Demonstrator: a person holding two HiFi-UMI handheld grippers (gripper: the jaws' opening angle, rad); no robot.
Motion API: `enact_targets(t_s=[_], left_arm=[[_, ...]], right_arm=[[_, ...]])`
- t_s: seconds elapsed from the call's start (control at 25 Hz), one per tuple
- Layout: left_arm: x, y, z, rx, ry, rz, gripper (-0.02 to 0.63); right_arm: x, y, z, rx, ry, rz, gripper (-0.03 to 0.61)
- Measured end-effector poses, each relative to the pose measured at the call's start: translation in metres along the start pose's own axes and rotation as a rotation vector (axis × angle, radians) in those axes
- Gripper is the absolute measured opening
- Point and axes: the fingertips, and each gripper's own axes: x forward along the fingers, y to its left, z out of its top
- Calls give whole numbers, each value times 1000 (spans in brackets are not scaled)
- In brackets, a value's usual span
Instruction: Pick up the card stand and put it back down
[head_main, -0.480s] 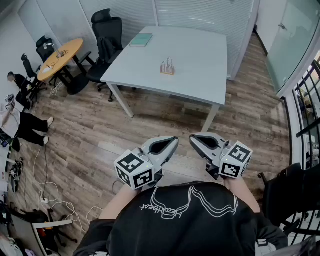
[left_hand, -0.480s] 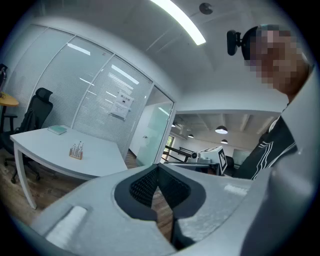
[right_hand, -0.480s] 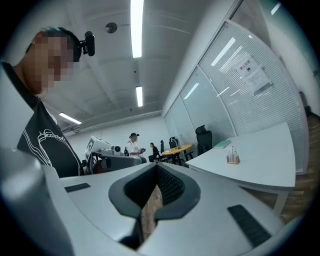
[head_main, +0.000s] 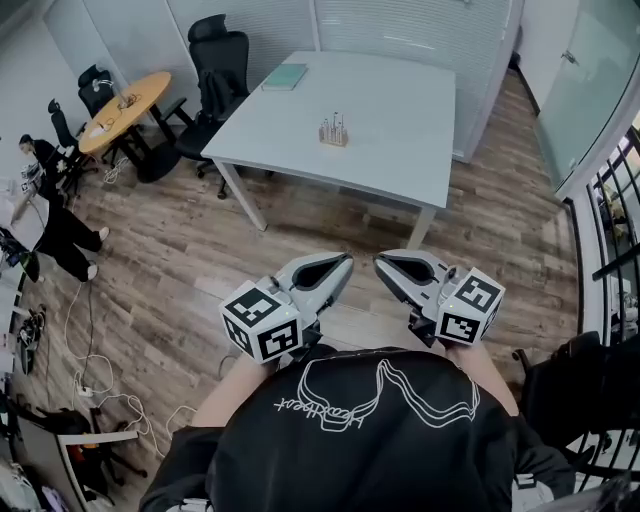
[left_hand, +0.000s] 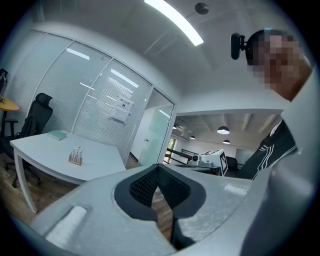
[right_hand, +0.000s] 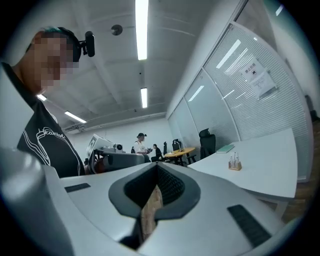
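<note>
The card stand, a small wooden block with thin upright wire clips, stands near the middle of the white table. It also shows far off in the left gripper view and the right gripper view. Both grippers are held close to my chest, well short of the table and above the wooden floor. My left gripper is shut with nothing in it. My right gripper is likewise shut and empty. Their tips point toward each other and toward the table.
A green book lies at the table's far left corner. Black office chairs stand at the table's left side, beside a round wooden table. A person and cables are on the floor at left. Glass walls lie behind and to the right.
Both grippers have moved slightly forward, still shut and close together. The person at the left has shifted position.
</note>
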Motion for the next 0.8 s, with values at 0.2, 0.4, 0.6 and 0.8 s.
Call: enact_targets(t_s=[0.2, 0.4, 0.6, 0.8], left_arm=[[6, 11, -6, -25, 9, 13, 13], [17, 30, -14, -61, 29, 1, 13], [35, 68, -14, -81, 38, -10, 14], [63, 127, -4, -101, 60, -28, 14]], right_arm=[[3, -15, -12, 63, 20, -19, 9], [9, -38, -21, 95, 20, -58, 9], [19, -79, -22, 133, 11, -131, 9], [48, -131, -16, 153, 16, -190, 9]])
